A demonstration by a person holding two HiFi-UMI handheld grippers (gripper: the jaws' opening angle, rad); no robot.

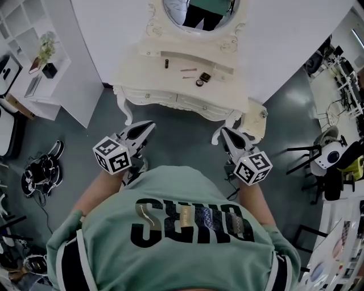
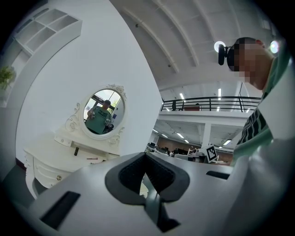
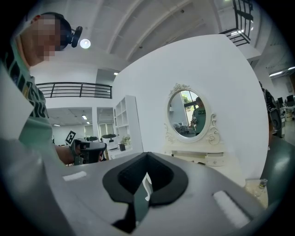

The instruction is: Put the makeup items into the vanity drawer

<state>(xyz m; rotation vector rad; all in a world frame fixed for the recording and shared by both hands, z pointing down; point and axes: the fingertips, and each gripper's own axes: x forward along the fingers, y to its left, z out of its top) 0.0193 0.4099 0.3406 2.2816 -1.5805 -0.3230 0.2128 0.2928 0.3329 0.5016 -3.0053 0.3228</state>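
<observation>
The white vanity (image 1: 148,79) stands ahead of me against the wall, under its oval mirror (image 1: 199,11), with its front drawers (image 1: 176,100) closed. On its top lie a dark tube (image 1: 166,63), two thin pencils (image 1: 189,70), a dark compact (image 1: 205,76) and a small round pot (image 1: 199,83). My left gripper (image 1: 149,126) and right gripper (image 1: 223,132) hover side by side in front of the vanity, well short of it. Both are shut with nothing in them. The left gripper view shows the vanity (image 2: 50,159) and the tube (image 2: 76,150) far off; the right gripper view shows the mirror (image 3: 189,114).
A small white stool (image 1: 257,116) stands at the vanity's right corner. A white shelf unit with a plant (image 1: 46,48) is at the left. Shoes and cables (image 1: 41,170) lie on the grey floor to the left. Chairs and desks (image 1: 330,156) fill the right side.
</observation>
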